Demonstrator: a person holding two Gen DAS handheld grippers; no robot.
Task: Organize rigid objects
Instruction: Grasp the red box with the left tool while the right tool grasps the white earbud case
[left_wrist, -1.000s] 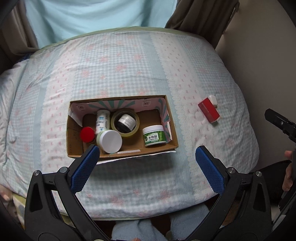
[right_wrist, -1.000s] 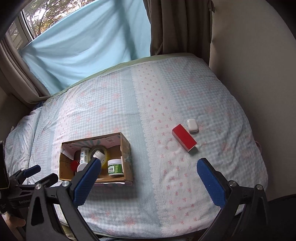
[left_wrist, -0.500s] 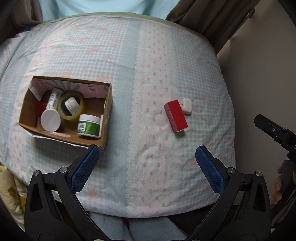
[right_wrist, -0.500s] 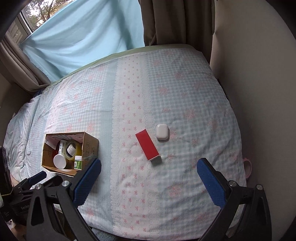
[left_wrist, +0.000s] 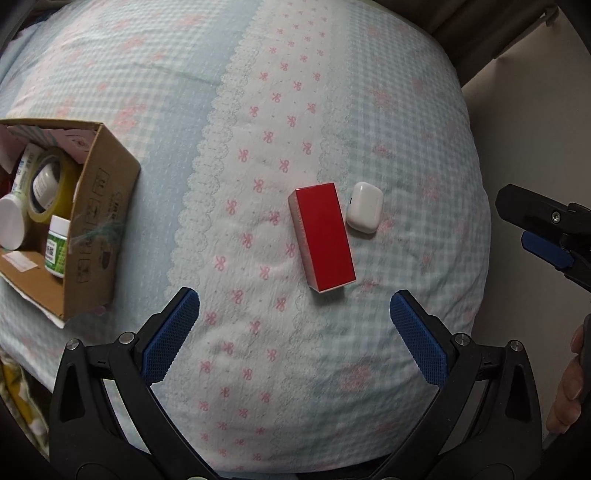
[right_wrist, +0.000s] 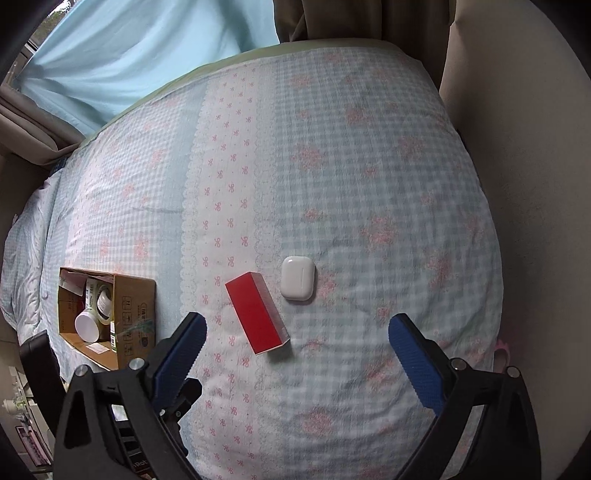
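A red rectangular box (left_wrist: 323, 236) (right_wrist: 256, 312) lies flat on the checked bedspread (left_wrist: 258, 110), with a white earbud case (left_wrist: 364, 212) (right_wrist: 297, 278) just to its right. My left gripper (left_wrist: 293, 293) hovers open above the near end of the red box, with nothing between its blue pads. My right gripper (right_wrist: 297, 316) hangs above both items; its jaws are closing and hold nothing. At the left stands a cardboard box (left_wrist: 99, 229) (right_wrist: 135, 314) holding a tape roll (left_wrist: 55, 192), a white-lidded jar (left_wrist: 9, 221) and a green-labelled jar (left_wrist: 57, 247).
The bed ends at a beige wall (right_wrist: 535, 184) on the right. A blue curtain (right_wrist: 129, 55) hangs behind the bed. The right gripper's finger (left_wrist: 546, 236) and a person's hand (left_wrist: 569, 387) show at the right edge of the left wrist view.
Both grippers have swung right and sunk toward the red box and the white case. The cardboard box has slid to the left edge of both views. The right jaws stand slightly narrower.
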